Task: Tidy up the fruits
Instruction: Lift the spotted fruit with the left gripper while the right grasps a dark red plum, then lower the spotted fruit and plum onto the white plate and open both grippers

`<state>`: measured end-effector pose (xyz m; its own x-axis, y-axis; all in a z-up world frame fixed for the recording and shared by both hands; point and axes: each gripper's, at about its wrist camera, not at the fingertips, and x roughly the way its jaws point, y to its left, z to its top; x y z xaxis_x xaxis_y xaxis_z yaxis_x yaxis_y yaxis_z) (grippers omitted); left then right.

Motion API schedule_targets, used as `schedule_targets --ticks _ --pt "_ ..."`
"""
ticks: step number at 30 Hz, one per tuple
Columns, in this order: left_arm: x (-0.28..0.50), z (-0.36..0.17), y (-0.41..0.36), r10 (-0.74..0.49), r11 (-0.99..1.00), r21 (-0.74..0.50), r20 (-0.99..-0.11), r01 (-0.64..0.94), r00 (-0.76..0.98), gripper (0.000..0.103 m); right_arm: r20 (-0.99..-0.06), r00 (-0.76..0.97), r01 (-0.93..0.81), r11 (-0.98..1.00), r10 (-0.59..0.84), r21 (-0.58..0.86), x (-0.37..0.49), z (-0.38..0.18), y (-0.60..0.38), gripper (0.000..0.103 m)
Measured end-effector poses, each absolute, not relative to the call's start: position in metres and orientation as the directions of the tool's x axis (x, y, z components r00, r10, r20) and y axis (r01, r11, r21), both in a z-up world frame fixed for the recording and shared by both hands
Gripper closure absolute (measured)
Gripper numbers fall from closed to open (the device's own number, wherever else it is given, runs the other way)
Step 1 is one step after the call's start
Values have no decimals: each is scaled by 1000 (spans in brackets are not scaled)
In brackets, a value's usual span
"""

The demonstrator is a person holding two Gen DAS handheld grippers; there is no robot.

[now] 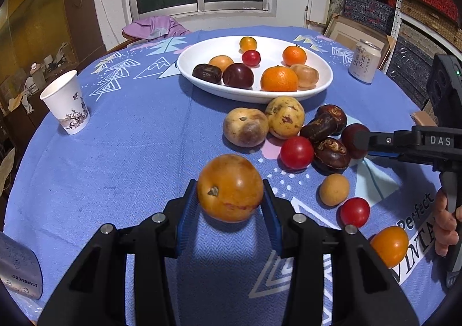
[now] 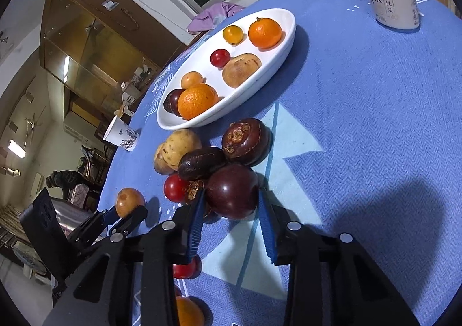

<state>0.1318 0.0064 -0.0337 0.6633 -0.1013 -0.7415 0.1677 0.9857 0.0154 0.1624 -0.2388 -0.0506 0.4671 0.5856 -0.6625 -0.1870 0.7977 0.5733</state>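
My left gripper (image 1: pixel 230 196) is shut on a round orange-brown fruit (image 1: pixel 230 187), held just above the blue tablecloth; the right wrist view shows that fruit (image 2: pixel 130 200) too. The right gripper (image 2: pixel 232 207) has its blue pads pressed on both sides of a dark red plum (image 2: pixel 232 191) at the edge of a pile of loose fruit. The plum (image 1: pixel 350 135) rests on the cloth beside dark brown fruits (image 1: pixel 330 154) and a red tomato (image 1: pixel 296 152). A white oval plate (image 1: pixel 184 66) behind the pile holds several fruits, among them two oranges.
A paper cup (image 1: pixel 66 103) stands at the left of the round table and a drink can (image 1: pixel 364 61) at the far right. A metal cup (image 1: pixel 20 271) sits at the near left edge. Loose small fruits (image 1: pixel 354 211) lie near a person's hand (image 1: pixel 446 227).
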Motion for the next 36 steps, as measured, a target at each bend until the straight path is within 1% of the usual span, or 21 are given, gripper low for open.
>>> schedule_targets --ticks 3,6,9,12,17,21,25,30,31,34,35,36 --pt "134 -30 9 -126 985 -16 -737 170 664 60 -647 500 -209 806 575 554 159 -40 -241 67" --pt "142 -18 13 -172 983 -81 -722 165 670 60 -628 540 -211 813 560 543 157 -29 -249 67" --pt "158 2 12 -177 983 -92 -695 158 697 60 -601 579 -212 814 550 540 160 -14 -257 67" --pt "185 27 10 -176 984 -98 -673 149 719 60 -576 625 -225 828 527 513 175 14 -259 67" --pt "241 49 1 -188 982 -135 -656 132 731 60 -588 648 -215 857 484 468 222 37 -248 67" --pt "284 38 -9 -201 979 -165 -675 120 710 60 -606 623 -202 850 494 486 261 24 -231 67" --pt "317 18 -8 -212 975 -196 -704 101 678 61 -636 591 -214 856 496 470 287 5 -211 67" --pt "347 1 -6 -219 972 -216 -713 90 666 60 -659 586 -222 876 471 429 303 -5 -200 67" --pt "352 -1 -4 -225 971 -221 -712 92 665 59 -660 586 -222 876 471 428 306 -6 -199 67" --pt "358 -3 -7 -243 967 -231 -704 109 668 51 -663 574 -229 872 481 433 310 -10 -197 67" --pt "358 -3 -8 -243 967 -228 -700 113 671 48 -664 570 -229 870 484 437 311 -12 -196 65" --pt "358 -2 -10 -245 967 -224 -697 120 674 48 -666 568 -226 869 484 439 312 -13 -196 65"
